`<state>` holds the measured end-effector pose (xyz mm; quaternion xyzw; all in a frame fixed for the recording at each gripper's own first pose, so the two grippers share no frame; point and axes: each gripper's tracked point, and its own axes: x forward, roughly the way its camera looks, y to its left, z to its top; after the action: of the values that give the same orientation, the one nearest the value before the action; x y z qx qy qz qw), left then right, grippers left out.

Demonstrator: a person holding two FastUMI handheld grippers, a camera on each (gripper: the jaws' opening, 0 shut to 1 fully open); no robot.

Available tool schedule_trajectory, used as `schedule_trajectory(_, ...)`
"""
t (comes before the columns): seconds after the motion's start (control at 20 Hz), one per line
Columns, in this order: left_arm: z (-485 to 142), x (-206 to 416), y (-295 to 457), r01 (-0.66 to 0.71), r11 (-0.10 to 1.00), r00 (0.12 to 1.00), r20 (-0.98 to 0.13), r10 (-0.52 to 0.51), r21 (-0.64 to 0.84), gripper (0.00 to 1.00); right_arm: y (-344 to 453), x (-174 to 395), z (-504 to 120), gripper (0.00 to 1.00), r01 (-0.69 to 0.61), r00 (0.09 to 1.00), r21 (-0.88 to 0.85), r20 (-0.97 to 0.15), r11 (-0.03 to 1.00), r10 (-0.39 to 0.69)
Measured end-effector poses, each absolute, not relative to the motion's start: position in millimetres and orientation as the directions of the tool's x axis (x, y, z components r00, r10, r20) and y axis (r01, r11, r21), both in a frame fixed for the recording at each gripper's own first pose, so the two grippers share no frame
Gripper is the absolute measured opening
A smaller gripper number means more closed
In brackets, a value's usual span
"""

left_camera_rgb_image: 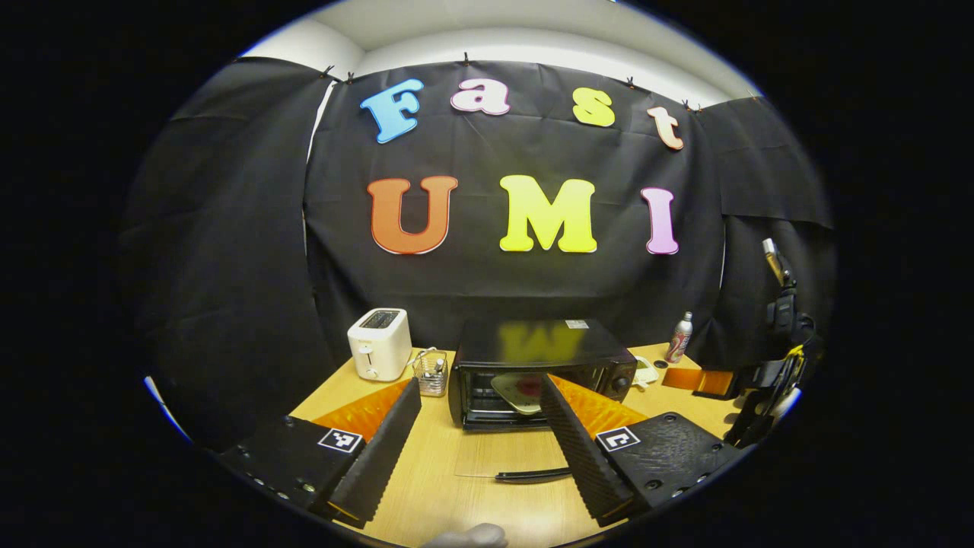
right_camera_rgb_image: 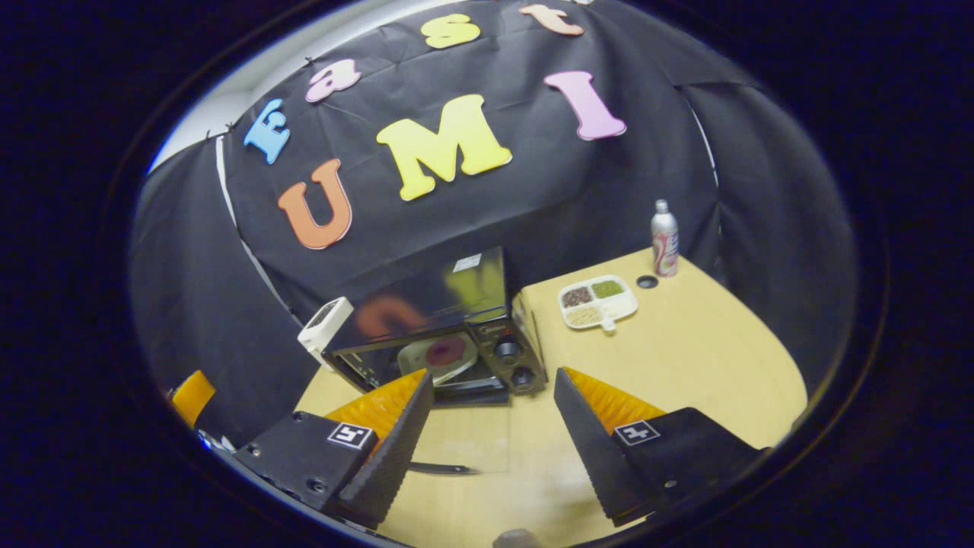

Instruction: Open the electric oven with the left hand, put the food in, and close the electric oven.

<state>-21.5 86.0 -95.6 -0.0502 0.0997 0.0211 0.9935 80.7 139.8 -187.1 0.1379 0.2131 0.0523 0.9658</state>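
Two claws spread and empty, left claw (left_camera_rgb_image: 481, 426), right claw (right_camera_rgb_image: 493, 422), oven (left_camera_rgb_image: 542, 369) door down, plate (left_camera_rgb_image: 519, 390) inside

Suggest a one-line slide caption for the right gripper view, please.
Open right gripper faces the oven, door folded down, plate of food inside.

Oven (right_camera_rgb_image: 449, 335) door down, plate (right_camera_rgb_image: 440, 358) of food inside; right gripper (right_camera_rgb_image: 493, 426) fingers apart, empty
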Motion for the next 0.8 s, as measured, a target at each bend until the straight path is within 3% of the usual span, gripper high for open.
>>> schedule_trajectory(0.05,-103.9,-22.3,83.1,-0.048,0.994,0.977,-0.21,0.027,-0.098,0.95,127.2,71.9,-182.0,1.0,-0.028,0.91,0.253,-0.394,0.967,0.129)
schedule_trajectory(0.1,-109.7,-23.3,79.6,-0.04,0.994,0.976,-0.216,0.017,-0.101,0.96,115.5,63.8,-177.2,0.94,-0.006,0.917,0.237,-0.385,0.972,0.1)
schedule_trajectory(0.15,-115.7,-23.6,75.5,-0.034,0.994,0.975,-0.221,0.011,-0.1,0.96,106.8,56.3,-172.4,1.0,0.008,0.921,0.22,-0.381,0.975,0.078)
schedule_trajectory(0.25,-134.4,-25.7,66.5,-0.019,0.995,0.97,-0.243,-0.005,-0.097,0.96,92.0,41.6,-168.0,0.94,0.036,0.925,0.197,-0.377,0.98,0.042)
schedule_trajectory(0.4,-171.3,-30.5,54.2,0.001,0.995,0.953,-0.302,-0.03,-0.096,0.96,79.2,23.4,-162.9,0.94,0.058,0.926,0.158,-0.377,0.986,0.006)
schedule_trajectory(0.45,-183.4,-30.9,49.1,0.008,0.995,0.947,-0.318,-0.04,-0.101,0.96,72.4,19.2,-159.1,1.0,0.069,0.927,0.149,-0.375,0.986,-0.008)
schedule_trajectory(0.5,-195.2,-31.5,46.6,0.006,0.995,0.936,-0.35,-0.042,-0.101,0.96,69.6,15.4,-153.9,0.95,0.076,0.933,0.144,-0.36,0.987,-0.019)
schedule_trajectory(0.8,-254.5,-31.2,18.3,0.062,0.994,0.898,-0.43,-0.097,-0.095,0.96,56.8,-13.3,-148.1,0.95,0.111,0.928,0.113,-0.367,0.987,-0.062)
